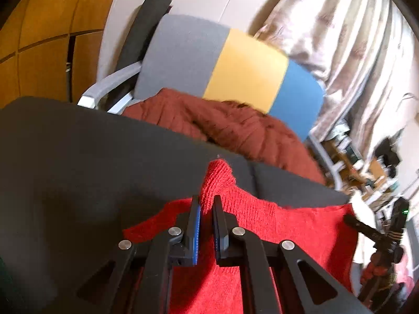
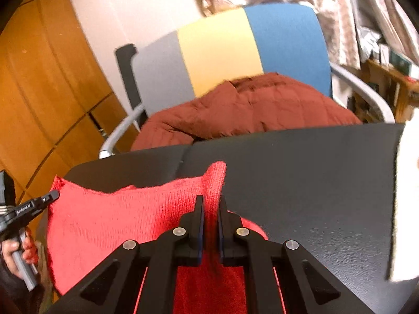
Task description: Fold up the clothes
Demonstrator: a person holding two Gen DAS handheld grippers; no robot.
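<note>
Both grippers are closed on cloth as I look down my two wrist cameras. My left gripper (image 1: 207,202) has its jaws pinched on a raised fold of the red knitted garment (image 1: 288,225), and the pinched corner sticks up past the fingertips. My right gripper (image 2: 210,204) grips the other corner of the same garment (image 2: 104,222) in the same way, jaws nearly together with the knit bunched between them. Between the two grips the cloth spreads over the black table (image 2: 301,170), its upper edge ragged against the dark surface. In the right view I see my left gripper at the far left edge, touching the garment's corner, with my left hand (image 2: 15,253) around its handle. Beyond the table stands a chair (image 2: 222,52) with a grey, yellow and blue back, and a dark red quilted jacket (image 2: 248,110) lies heaped on its seat.
</note>
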